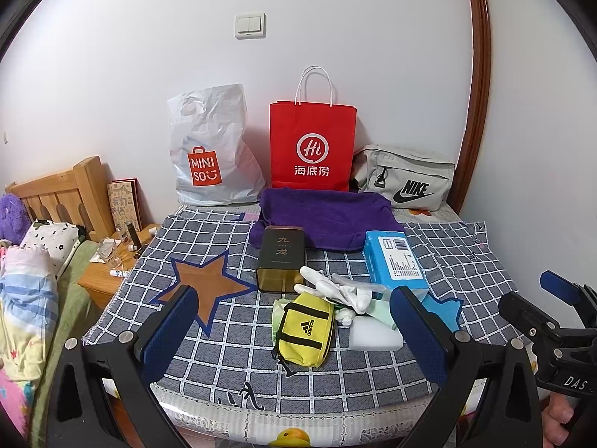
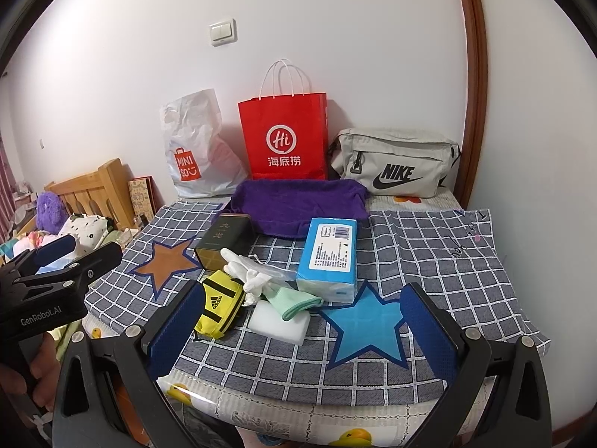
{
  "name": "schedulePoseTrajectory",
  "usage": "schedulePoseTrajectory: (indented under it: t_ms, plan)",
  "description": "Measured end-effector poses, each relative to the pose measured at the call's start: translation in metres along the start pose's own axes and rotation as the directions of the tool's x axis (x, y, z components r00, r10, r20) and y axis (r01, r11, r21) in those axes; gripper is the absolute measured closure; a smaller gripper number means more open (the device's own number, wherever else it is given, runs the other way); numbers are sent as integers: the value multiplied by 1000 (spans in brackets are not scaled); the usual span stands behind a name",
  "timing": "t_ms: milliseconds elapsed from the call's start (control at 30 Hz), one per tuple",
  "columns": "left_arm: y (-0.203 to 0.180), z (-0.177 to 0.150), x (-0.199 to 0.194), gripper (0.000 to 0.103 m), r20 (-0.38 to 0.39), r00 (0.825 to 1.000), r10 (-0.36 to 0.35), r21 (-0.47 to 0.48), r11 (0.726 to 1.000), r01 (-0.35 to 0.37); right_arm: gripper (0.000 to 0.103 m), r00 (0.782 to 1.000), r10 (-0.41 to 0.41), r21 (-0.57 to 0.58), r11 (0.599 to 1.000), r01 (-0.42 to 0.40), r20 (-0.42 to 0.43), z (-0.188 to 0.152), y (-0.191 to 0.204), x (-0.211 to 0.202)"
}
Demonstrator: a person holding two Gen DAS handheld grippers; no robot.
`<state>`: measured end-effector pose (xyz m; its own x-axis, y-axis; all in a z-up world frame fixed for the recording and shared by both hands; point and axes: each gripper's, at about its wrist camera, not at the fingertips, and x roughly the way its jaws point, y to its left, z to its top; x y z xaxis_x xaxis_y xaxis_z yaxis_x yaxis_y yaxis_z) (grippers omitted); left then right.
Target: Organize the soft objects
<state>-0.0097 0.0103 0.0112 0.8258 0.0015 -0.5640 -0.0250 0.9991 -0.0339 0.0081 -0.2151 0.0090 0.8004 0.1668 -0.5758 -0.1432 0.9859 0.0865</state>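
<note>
Both the left gripper (image 1: 294, 330) and right gripper (image 2: 302, 323) hover with jaws released, empty; the yellow pouch (image 1: 304, 330), white gloves (image 1: 335, 291) and green cloth (image 2: 294, 302) sit heaped near the tabletop's front edge

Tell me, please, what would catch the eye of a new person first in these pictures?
Probably the bright red paper bag standing against the wall at the back, between a white plastic bag and a grey waist bag. Next come the two star patches on the checked cloth, brown on the left and blue on the right, and the little yellow pouch in the pile between them.
</note>
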Motion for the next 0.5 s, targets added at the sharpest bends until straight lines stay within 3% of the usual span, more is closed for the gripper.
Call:
schedulePoseTrajectory:
  t_ms: [500]
  plan:
    - [-6,0,2,0,-1,1000,-17,11,1000,17,1,1000,-4,-1,1000,4,4,0,0,-1]
